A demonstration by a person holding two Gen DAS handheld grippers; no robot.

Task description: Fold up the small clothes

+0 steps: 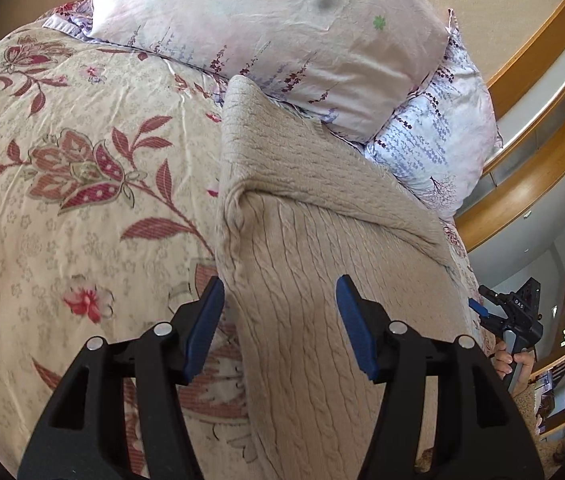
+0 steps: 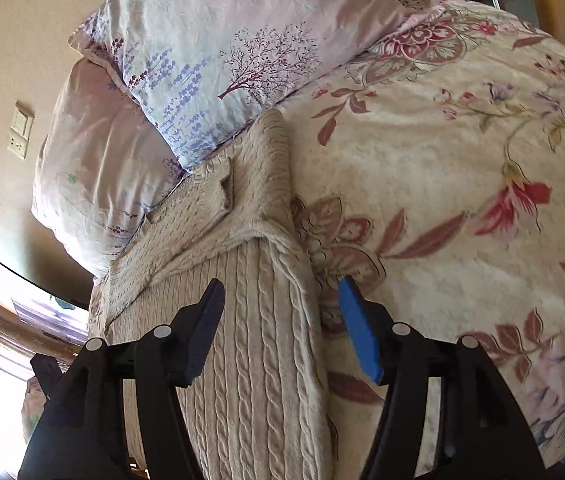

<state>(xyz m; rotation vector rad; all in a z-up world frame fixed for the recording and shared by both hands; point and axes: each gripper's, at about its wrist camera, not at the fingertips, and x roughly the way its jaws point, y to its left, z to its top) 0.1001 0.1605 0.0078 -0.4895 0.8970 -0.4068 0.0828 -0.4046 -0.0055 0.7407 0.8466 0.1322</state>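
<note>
Nearest, both the left gripper (image 1: pixel 278 300) and the right gripper (image 2: pixel 280 304) have jaws parted, gripping nothing. One beige cable-knit sweater (image 1: pixel 306 240) lies partly folded on the bed's cream floral quilt (image 1: pixel 82 168). Beyond, two lilac-printed pillows (image 1: pixel 266 28) lean against the tan wall (image 2: pixel 22 40).
</note>
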